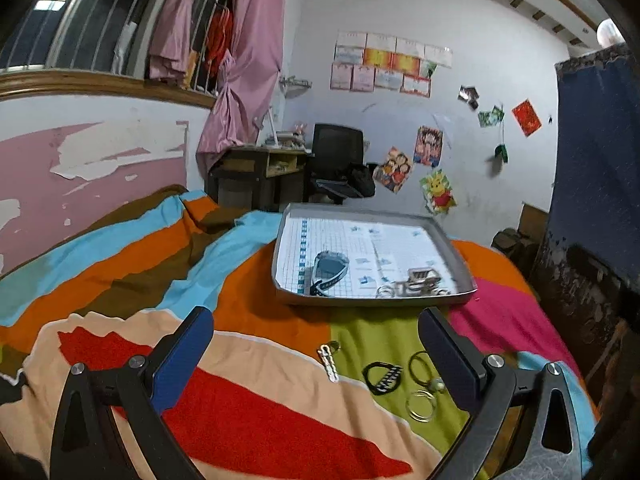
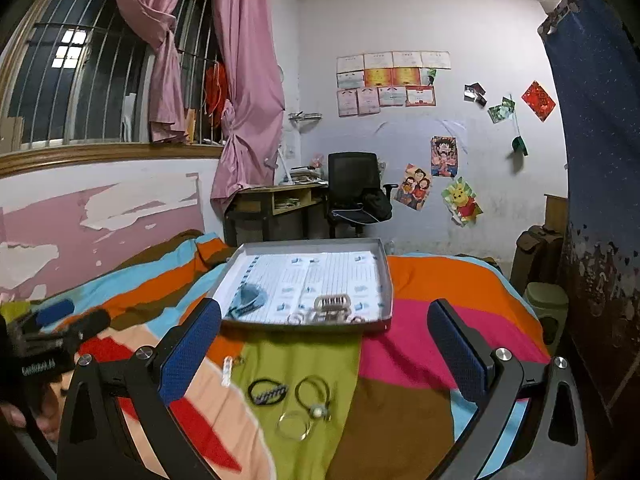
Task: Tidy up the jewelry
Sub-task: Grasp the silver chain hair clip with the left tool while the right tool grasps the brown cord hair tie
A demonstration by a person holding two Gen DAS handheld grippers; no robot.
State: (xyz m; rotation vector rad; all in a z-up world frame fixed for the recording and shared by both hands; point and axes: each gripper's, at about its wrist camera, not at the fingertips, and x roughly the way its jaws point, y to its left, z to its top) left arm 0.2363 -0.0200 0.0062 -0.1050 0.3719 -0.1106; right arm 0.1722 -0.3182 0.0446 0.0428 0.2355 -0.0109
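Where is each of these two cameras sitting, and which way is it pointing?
Left wrist view: sits on the left gripper, looking forward over the bedspread at the tray; its own two open blue-padded fingers show.
Right wrist view: sits on the right gripper, facing the same way; its open fingers show, with the left gripper at the left edge.
Both share the tray, the loose jewelry and the poster wall.

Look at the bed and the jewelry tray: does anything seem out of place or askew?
Yes. Several pieces lie loose on the bedspread outside the tray: a white chain strip, a black hair tie, a dark ring and a clear bangle. The tray sits askew.
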